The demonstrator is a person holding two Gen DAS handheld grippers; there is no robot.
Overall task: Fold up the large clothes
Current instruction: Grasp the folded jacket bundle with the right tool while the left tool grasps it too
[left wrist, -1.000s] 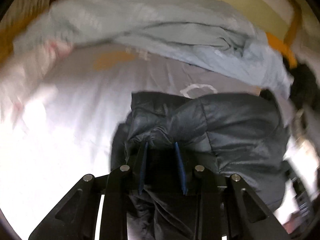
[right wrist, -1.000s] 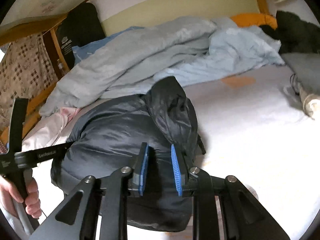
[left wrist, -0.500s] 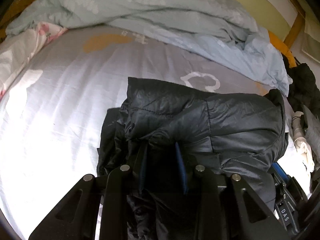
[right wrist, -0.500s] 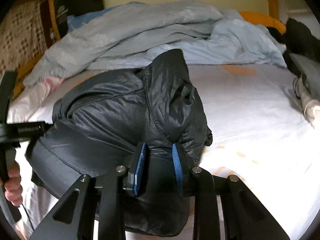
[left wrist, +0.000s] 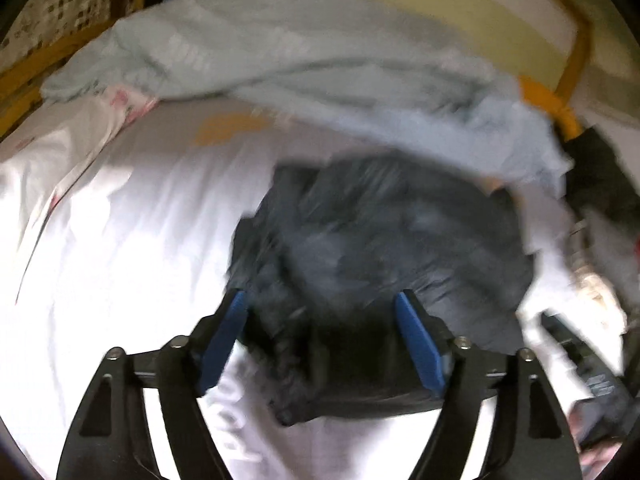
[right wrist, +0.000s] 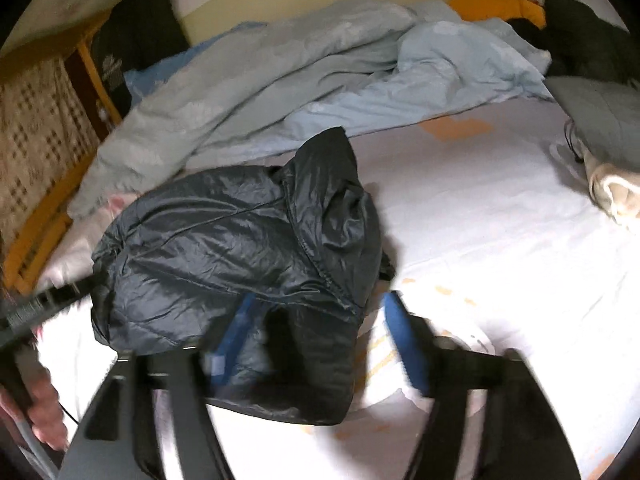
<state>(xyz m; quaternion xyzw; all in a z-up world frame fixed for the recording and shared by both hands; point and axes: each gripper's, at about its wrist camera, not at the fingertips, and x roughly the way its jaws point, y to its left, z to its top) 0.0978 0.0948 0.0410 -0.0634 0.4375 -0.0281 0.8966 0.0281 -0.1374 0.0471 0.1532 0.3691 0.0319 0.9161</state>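
Right wrist view: dark puffy jacket (right wrist: 240,256) lies bundled on the white sheet (right wrist: 500,240), both grippers' jaws opening wide.

The jacket (right wrist: 240,256) is showing a dark navy, almost black, with a faint sheen on its quilted shell. The bedsheet (right wrist: 500,248) beneath is reading white, dotted with orange patches and small orange flecks. The duvet (right wrist: 280,80) is lying in two tones — pale grey-green on one face, light blue on the other. Both the left gripper (left wrist: 320,340) and the right gripper (right wrist: 320,340) are wearing blue pads on black frames. A bed frame (right wrist: 48,208) is glowing orange-yellow — beside it a cloth (right wrist: 36,120) is showing a beige-and-brown check.
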